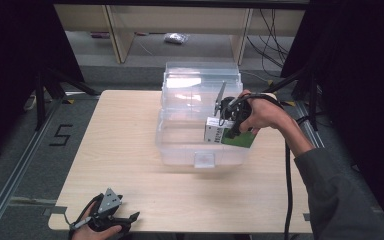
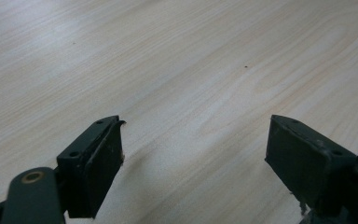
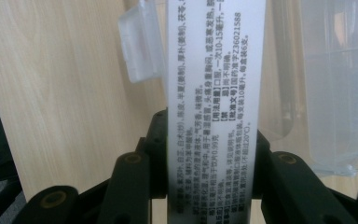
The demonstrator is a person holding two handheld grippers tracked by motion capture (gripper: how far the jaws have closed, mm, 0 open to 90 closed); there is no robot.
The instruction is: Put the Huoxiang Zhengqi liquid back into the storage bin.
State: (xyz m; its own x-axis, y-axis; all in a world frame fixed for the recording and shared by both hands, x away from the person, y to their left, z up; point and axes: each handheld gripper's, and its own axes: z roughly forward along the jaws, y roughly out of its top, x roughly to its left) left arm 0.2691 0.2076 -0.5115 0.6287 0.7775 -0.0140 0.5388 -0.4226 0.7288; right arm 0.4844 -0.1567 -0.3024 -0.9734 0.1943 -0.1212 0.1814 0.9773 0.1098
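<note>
My right gripper (image 1: pixel 230 125) is shut on a white and green medicine box (image 1: pixel 230 136), held over the right side of a clear plastic bin (image 1: pixel 200 150) in the middle of the table. In the right gripper view the box (image 3: pixel 214 70) stands between the two black jaws, its white face with printed text toward the camera, and the bin's front latch (image 3: pixel 140 46) shows to its left. My left gripper (image 1: pixel 130 220) rests at the table's front left corner, jaws wide apart. The left gripper view has bare wood between its fingertips (image 2: pixel 193 154).
The bin's clear lid (image 1: pixel 202 75) stands open behind it at the far table edge. The wooden table (image 1: pixel 120 150) has free room to the left and in front of the bin. Black stands and cables flank both sides.
</note>
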